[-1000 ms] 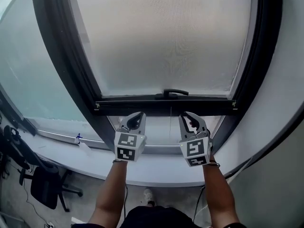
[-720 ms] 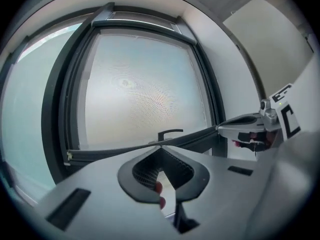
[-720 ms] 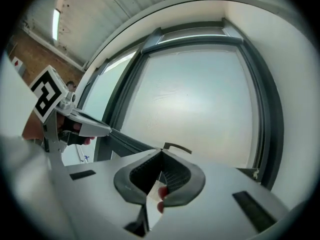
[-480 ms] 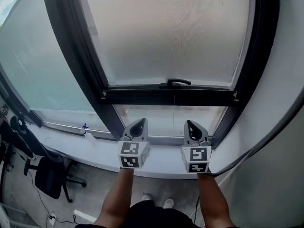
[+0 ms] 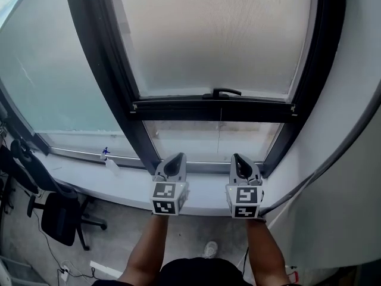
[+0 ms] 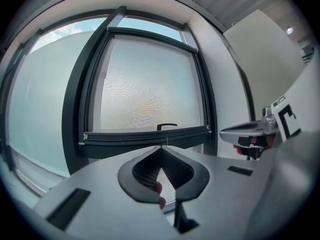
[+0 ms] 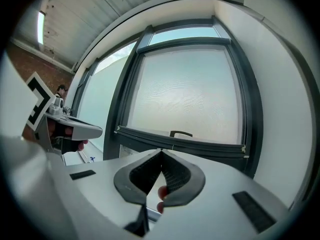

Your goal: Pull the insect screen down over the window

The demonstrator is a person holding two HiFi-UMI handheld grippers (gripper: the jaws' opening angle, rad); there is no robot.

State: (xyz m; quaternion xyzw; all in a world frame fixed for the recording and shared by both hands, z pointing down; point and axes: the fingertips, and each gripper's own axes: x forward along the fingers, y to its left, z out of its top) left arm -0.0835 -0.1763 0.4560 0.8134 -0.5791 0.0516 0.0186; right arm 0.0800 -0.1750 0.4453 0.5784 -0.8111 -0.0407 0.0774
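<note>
The insect screen (image 5: 214,40) covers most of the window opening. Its dark bottom bar (image 5: 214,109), with a small handle (image 5: 221,92) on it, stands above an uncovered strip of glass. A thin cord (image 5: 219,133) hangs from the bar's middle. My left gripper (image 5: 173,165) and right gripper (image 5: 240,165) are side by side below the bar, over the sill, both shut with nothing between the jaws. The left gripper view shows the bar (image 6: 145,135) beyond the shut left gripper (image 6: 161,148). The right gripper view shows the bar (image 7: 180,143) beyond the shut right gripper (image 7: 161,151).
A white sill (image 5: 119,183) runs under the window, with a small blue-topped object (image 5: 106,154) on it. A fixed glass pane (image 5: 47,88) lies to the left, a white wall (image 5: 351,100) to the right. A black office chair (image 5: 59,219) stands on the floor at lower left.
Both grippers have dropped down and back from the screen's bottom bar to the sill. The right gripper's jaws, apart a second ago, have shut. The view has tilted slightly.
</note>
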